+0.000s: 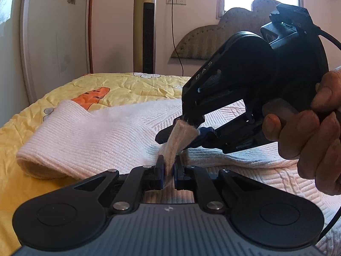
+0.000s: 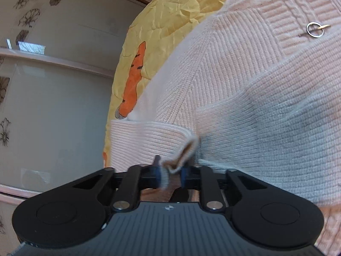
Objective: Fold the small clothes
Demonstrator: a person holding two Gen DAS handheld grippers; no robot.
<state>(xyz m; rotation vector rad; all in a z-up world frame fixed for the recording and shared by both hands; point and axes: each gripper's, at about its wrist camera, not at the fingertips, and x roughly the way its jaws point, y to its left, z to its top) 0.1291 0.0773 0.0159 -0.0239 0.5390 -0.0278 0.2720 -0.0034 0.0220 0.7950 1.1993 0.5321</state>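
Observation:
A pale pink knitted sweater (image 1: 102, 132) lies spread on a yellow quilt; it also fills the right wrist view (image 2: 245, 89). One sleeve (image 1: 64, 140) stretches to the left. My left gripper (image 1: 169, 170) is shut on a pinched ridge of the sweater's knit edge. My right gripper (image 1: 183, 134) comes in from the right just above it and is shut on the same raised fold (image 1: 181, 136). In the right wrist view my right gripper (image 2: 170, 173) pinches the folded cuff edge (image 2: 183, 155). The two grippers are almost touching.
The yellow quilt (image 1: 132, 87) with an orange carrot print (image 1: 93, 96) covers the bed. A tall tower fan (image 1: 145, 27) and a padded headboard (image 1: 213, 38) stand behind. A wardrobe door (image 2: 53, 106) is beside the bed. A metal ring pin (image 2: 315, 29) sits on the sweater.

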